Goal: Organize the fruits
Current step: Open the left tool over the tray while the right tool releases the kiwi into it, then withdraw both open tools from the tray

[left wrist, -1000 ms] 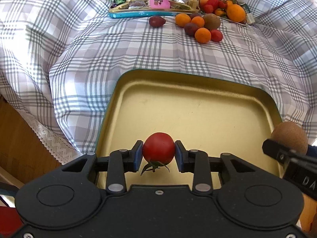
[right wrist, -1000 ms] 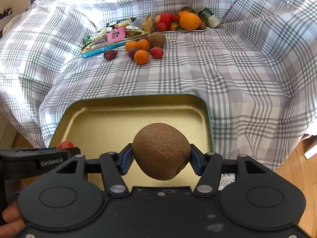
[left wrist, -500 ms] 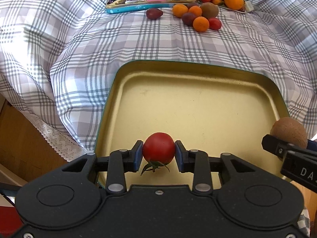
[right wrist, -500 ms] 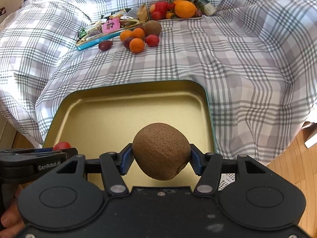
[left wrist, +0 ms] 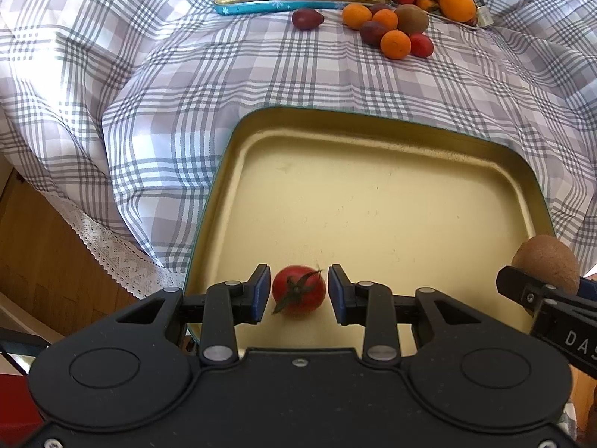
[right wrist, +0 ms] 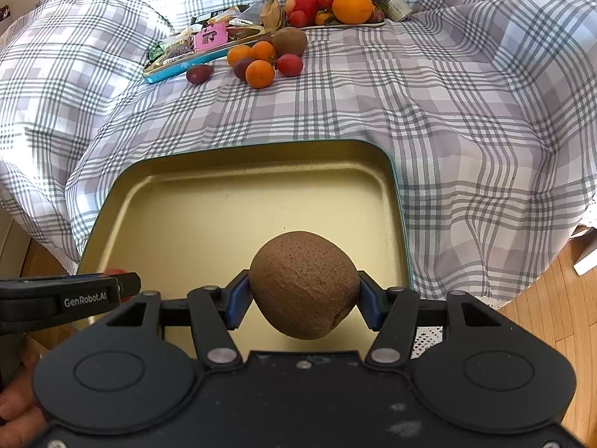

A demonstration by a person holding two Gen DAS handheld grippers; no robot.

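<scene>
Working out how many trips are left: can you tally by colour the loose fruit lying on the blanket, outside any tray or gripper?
Orange fruits: 3
Dark purple fruits: 2
Red fruit: 1
Brown kiwi: 1
Total: 7

left claw [left wrist: 297,295]: black plastic, blue pads, silver screws
right claw [right wrist: 303,300]: black, blue pads, white letters "GenRobot.AI" on its neighbour

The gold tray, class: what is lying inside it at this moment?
Only a red tomato lies in the gold tray, near its front edge. The kiwi hangs above it in the right gripper. The grippers' bodies cover the tray's nearest strip.
</scene>
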